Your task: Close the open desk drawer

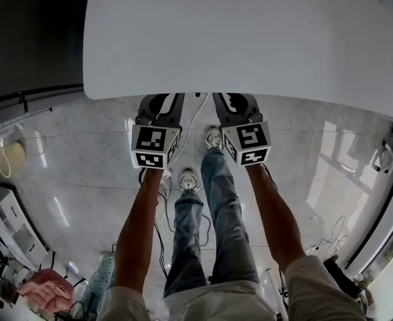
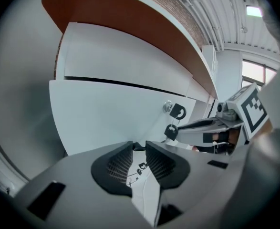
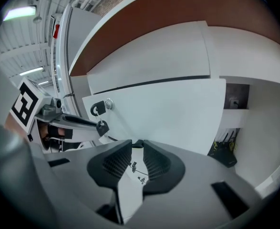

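Black ribbed pads (image 2: 117,165) of the left gripper (image 2: 139,148) stand a little apart with only floor showing through the slot, so it grips nothing; the right gripper (image 3: 137,146) is the same, released and empty. Straight ahead of both pairs of tips, close by, rises the white drawer front (image 2: 111,120), the lower of two panels under the desk's front edge. I cannot tell whether the tips touch it. It looks wider and nearer than the upper panel (image 2: 125,56) above the dark seam, which I take to mean that this drawer is the one standing out. Its long axis runs side to side across both grippers, square to the line the jaws point along. The lock (image 2: 168,107) with its black keys (image 2: 178,111) hangs between the two grippers, right of the left jaws and left of the right ones. From the head view the grippers sit side by side, tips tucked under the front edge of the white desk top (image 1: 250,39), neither ahead of the other. The closing push, as I judge it, goes along the jaws and in under the desk, with both hands equally near and clear of the keys.
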Tool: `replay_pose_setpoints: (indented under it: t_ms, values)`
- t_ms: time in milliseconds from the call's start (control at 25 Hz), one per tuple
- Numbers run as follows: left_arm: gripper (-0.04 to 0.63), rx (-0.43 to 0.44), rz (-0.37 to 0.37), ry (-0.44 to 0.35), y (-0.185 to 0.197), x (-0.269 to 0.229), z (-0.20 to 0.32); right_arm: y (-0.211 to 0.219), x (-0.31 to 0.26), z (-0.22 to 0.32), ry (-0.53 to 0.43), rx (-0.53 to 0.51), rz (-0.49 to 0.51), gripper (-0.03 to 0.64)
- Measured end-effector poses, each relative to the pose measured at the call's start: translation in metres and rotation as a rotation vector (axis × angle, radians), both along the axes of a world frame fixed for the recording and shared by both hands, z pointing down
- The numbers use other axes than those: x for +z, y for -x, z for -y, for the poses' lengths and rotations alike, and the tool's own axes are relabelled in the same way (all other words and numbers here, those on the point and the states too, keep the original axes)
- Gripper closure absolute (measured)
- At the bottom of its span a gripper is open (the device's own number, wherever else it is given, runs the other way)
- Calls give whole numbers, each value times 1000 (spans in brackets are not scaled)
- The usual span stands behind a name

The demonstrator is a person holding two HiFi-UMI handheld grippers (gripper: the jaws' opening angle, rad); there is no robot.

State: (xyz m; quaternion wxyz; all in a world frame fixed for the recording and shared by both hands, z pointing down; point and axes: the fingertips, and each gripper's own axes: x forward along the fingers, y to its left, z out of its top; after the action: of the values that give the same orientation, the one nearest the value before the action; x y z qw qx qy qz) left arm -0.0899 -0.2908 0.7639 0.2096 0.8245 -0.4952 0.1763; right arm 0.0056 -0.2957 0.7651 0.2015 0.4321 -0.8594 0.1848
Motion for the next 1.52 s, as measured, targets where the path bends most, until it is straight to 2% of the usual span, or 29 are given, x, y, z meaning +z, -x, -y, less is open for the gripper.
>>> replay_pose_setpoints:
  t_ms: [400, 880, 1160, 1320, 1520]
  values:
    - [500, -12, 23, -16, 2, 2, 42, 3, 2, 41, -28, -25, 3, 529]
    - [502, -53, -5, -11, 6, -5, 42, 4, -5, 41, -26, -26, 10, 529]
    - [529, -66, -11, 21, 4, 0, 14, 0, -4, 17, -2, -12, 13, 559]
    - [581, -46, -24, 26, -5, -10, -9, 1, -15, -2, -9, -15, -11, 598]
    - [581, -40, -52, 26, -15, -33, -28, 0, -34, -27, 9, -5, -10, 598]
